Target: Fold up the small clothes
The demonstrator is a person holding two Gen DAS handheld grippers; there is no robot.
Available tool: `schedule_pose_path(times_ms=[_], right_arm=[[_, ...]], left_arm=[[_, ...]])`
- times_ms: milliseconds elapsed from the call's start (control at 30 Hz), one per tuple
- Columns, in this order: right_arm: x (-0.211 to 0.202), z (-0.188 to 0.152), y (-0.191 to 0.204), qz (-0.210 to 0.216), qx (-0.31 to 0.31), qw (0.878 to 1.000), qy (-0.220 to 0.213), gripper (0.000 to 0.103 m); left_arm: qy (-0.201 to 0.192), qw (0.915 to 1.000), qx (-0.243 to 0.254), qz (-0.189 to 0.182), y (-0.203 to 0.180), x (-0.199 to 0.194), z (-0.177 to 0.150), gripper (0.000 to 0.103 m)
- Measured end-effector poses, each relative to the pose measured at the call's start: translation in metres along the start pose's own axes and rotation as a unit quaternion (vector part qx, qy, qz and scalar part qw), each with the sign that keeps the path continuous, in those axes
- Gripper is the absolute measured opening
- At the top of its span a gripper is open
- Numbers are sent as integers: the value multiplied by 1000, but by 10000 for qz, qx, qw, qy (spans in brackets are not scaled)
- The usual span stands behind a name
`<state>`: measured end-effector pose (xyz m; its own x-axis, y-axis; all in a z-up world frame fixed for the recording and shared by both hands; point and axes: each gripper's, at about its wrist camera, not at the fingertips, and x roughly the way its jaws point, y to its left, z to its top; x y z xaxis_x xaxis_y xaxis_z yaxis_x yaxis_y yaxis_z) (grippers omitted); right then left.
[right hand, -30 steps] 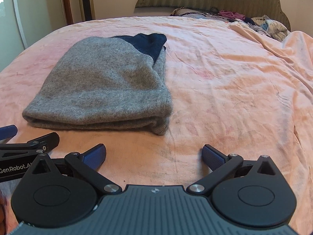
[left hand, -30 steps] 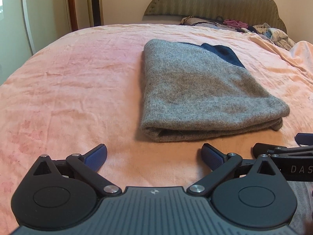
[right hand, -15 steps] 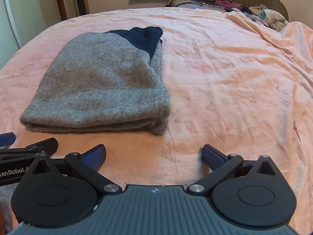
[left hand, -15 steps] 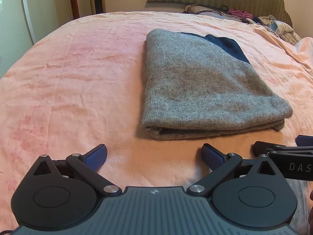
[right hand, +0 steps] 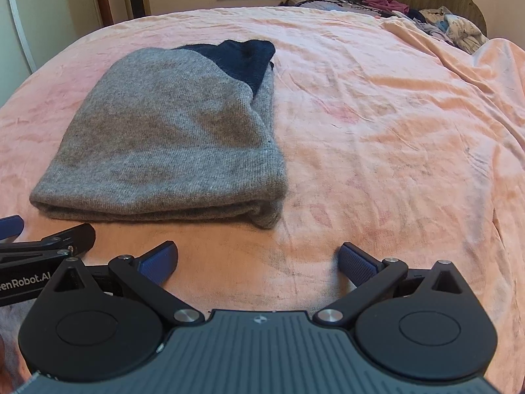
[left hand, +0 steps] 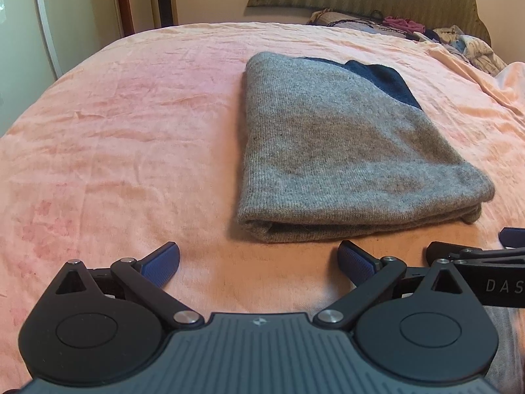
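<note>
**Folded sweater on the bed, both grippers empty**

I see the grey sweater (left hand: pixel 344 151) lying folded on the pink bedspread (left hand: pixel 131 131), just ahead of my 2 tools. Left gripper (left hand: pixel 259 262) and right gripper (right hand: pixel 259 262) both gape wide, holding nothing.

You are seeing two cut-off printed marks, both in white on black gripper housings. In the left wrist view, the right gripper (left hand: pixel 475 246) is showing "DAS" on its side, running off the frame edge. In the right wrist view, the left gripper (right hand: pixel 46 233) is showing "enRobot.AI", its start clipped. Nothing else is reading legibly.
</note>
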<state>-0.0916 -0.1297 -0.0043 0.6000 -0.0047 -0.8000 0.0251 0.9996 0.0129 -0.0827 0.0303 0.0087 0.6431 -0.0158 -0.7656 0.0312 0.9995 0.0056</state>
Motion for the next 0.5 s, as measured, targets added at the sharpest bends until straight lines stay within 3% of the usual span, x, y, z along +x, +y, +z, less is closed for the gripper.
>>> schedule_pose_path(times_ms=[100,500], right_arm=[[-1,1,0,3,13,10000,29,103],[-9,4,-1,63,101,9999,65,103]], left_arm=[[172,9998,-55,-98,5,-2,6,103],[187,9995,-143,-195,6,-14,8,103]])
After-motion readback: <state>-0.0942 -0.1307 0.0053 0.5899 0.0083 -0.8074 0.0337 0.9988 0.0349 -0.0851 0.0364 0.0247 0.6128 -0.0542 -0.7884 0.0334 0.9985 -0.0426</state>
